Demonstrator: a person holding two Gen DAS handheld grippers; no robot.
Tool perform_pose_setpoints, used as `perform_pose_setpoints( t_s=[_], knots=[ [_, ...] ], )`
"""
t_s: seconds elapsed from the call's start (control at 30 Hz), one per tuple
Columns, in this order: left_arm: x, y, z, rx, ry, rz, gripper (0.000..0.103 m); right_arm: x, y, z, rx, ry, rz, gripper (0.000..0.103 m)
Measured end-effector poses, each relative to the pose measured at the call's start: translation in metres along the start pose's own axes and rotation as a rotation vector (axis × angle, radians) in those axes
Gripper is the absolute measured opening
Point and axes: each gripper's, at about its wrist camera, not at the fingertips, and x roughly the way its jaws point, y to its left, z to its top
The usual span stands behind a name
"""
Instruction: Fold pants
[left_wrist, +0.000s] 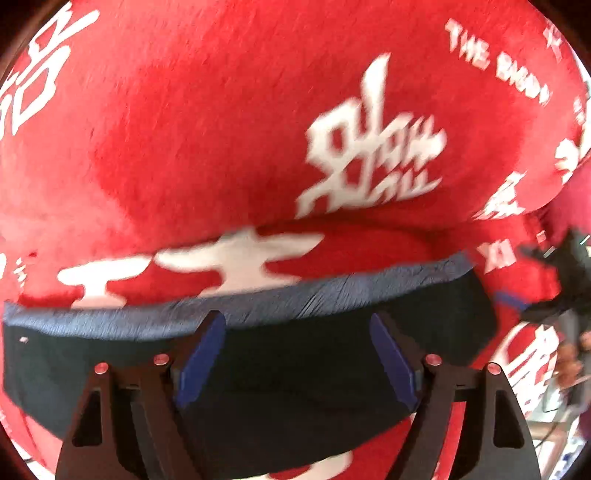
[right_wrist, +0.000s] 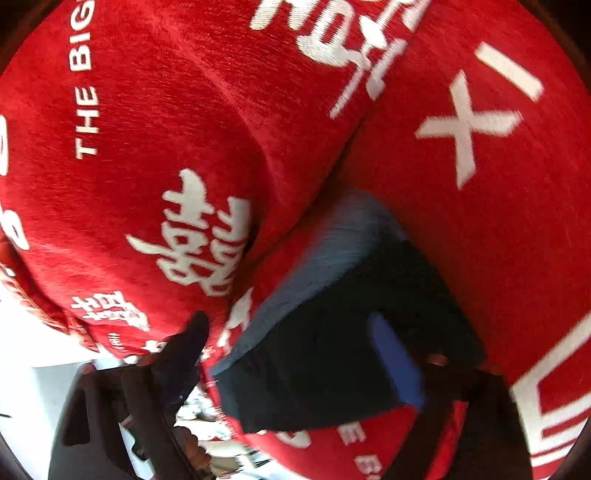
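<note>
The pants are red plush with white characters and a dark blue waistband. They fill both views and hang in folds. My left gripper has its blue pads wide apart, with the dark band lying between them; they do not visibly pinch it. In the right wrist view the red cloth and the dark band lie between the fingers of my right gripper. Its blue pad presses against the band, but the jaws stand apart.
The other gripper's dark body shows at the right edge of the left wrist view. A white surface and pale clutter show below the cloth in the right wrist view.
</note>
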Motion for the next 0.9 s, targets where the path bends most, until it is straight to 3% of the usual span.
perform_pose_setpoints(
  t_s=[0.13, 0.2, 0.27, 0.33, 0.4, 0.43, 0.47, 0.53, 0.63, 0.73, 0.83, 0.9],
  knots=[
    [0.02, 0.013, -0.027, -0.009, 0.076, 0.063, 0.081, -0.012, 0.005, -0.016, -0.081, -0.022, -0.077, 0.091],
    [0.027, 0.018, -0.036, -0.014, 0.102, 0.085, 0.081, -0.02, -0.01, -0.036, -0.075, -0.028, -0.129, 0.084],
    [0.034, 0.021, -0.043, -0.029, 0.126, 0.093, 0.081, -0.022, -0.03, -0.051, -0.027, -0.014, -0.158, 0.062],
    [0.041, 0.024, -0.045, -0.034, 0.14, 0.102, 0.081, -0.017, -0.062, -0.061, 0.067, -0.004, -0.183, 0.056],
    [0.046, 0.024, -0.046, -0.024, 0.15, 0.118, 0.081, -0.013, -0.086, -0.061, 0.154, -0.041, -0.159, 0.043],
    [0.047, 0.024, -0.046, -0.019, 0.152, 0.123, 0.081, -0.011, -0.092, -0.059, 0.175, -0.053, -0.138, 0.014],
    [0.048, 0.024, -0.046, -0.012, 0.152, 0.127, 0.081, -0.01, -0.092, -0.057, 0.176, -0.058, -0.108, 0.006],
    [0.049, 0.024, -0.048, 0.002, 0.15, 0.135, 0.081, -0.016, -0.081, -0.057, 0.11, -0.082, -0.068, 0.006],
    [0.055, 0.026, -0.053, 0.004, 0.178, 0.153, 0.081, -0.02, -0.085, -0.063, 0.086, -0.039, -0.16, 0.008],
    [0.055, 0.03, -0.055, -0.018, 0.166, 0.155, 0.081, -0.019, -0.101, -0.07, 0.128, -0.008, -0.159, 0.022],
    [0.061, 0.033, -0.055, -0.022, 0.161, 0.157, 0.081, -0.014, -0.102, -0.077, 0.114, -0.022, -0.083, 0.058],
    [0.068, 0.037, -0.057, -0.03, 0.17, 0.156, 0.082, 0.0, -0.107, -0.073, 0.13, -0.027, -0.059, 0.059]
  ],
)
